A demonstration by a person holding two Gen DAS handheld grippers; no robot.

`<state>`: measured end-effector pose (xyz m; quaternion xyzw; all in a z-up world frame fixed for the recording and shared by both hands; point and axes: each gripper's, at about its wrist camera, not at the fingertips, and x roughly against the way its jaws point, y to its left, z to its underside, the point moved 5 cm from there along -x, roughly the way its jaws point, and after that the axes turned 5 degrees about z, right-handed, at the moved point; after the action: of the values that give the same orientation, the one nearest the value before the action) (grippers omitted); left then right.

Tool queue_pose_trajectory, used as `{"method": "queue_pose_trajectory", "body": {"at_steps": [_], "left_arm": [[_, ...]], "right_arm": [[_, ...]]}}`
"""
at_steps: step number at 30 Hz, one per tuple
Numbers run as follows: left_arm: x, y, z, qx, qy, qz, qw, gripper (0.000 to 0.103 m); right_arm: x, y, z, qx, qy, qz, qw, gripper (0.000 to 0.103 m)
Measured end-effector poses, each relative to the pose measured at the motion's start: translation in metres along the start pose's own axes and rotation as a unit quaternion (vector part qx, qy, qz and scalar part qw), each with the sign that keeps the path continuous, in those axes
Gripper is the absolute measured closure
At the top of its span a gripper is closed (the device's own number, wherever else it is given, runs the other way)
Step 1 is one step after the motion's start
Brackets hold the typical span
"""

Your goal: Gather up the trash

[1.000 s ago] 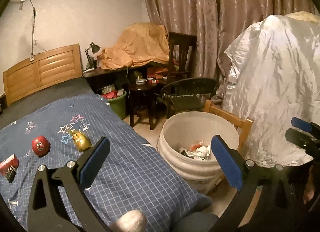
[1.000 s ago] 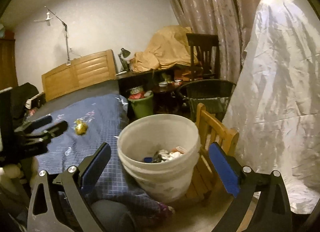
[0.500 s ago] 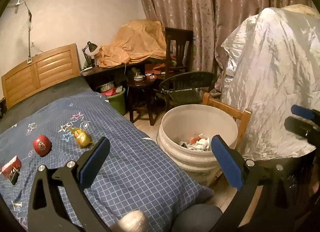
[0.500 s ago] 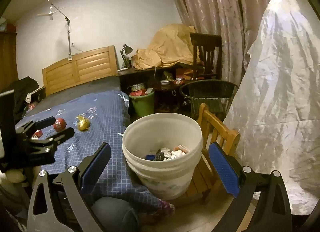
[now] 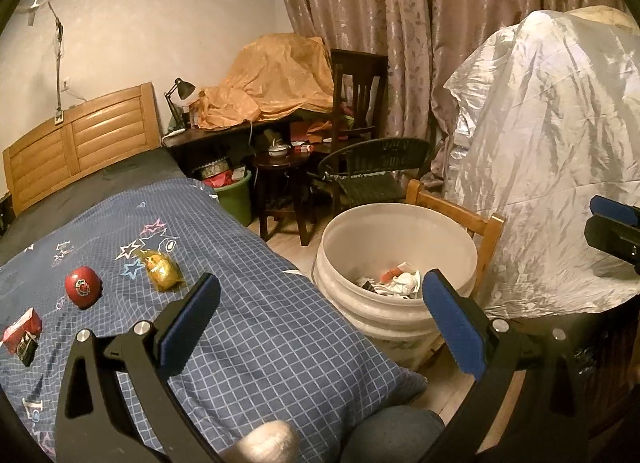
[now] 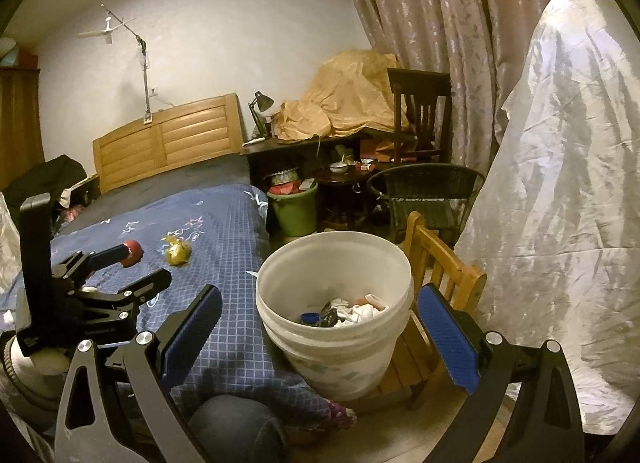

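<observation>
Both grippers, left gripper (image 5: 320, 307) and right gripper (image 6: 320, 317), are spread wide and hold nothing. On the checked blue quilt (image 5: 260, 327), ahead and left of the left gripper, lie a crinkled yellow wrapper (image 5: 162, 273), a round red ball (image 5: 82, 286) and a small red packet (image 5: 22, 329). A smooth white plastic bucket (image 6: 336, 263) with crumpled trash stands beside the bed on a low wooden chair (image 6: 444, 263).

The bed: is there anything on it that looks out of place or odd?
Yes. Three pieces of litter lie loose on the blue checked duvet: a crumpled yellow wrapper, a red ball-shaped item and a small red packet near the left edge. They belong in the white bucket beside the bed, which already holds trash.
</observation>
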<state>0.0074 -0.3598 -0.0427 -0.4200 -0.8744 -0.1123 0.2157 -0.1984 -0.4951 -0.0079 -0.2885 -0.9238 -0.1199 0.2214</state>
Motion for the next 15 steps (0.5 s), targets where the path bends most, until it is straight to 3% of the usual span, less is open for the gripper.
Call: {"method": "queue_pose_trajectory", "body": {"at_steps": [15], "left_arm": [[-0.0005, 0.0015, 0.0011, 0.001, -0.005, -0.003, 1.0, 0.005]], "right_arm": [[-0.0042, 0.0031, 0.0019, 0.0, 0.003, -0.002, 1.0, 0.005]]}}
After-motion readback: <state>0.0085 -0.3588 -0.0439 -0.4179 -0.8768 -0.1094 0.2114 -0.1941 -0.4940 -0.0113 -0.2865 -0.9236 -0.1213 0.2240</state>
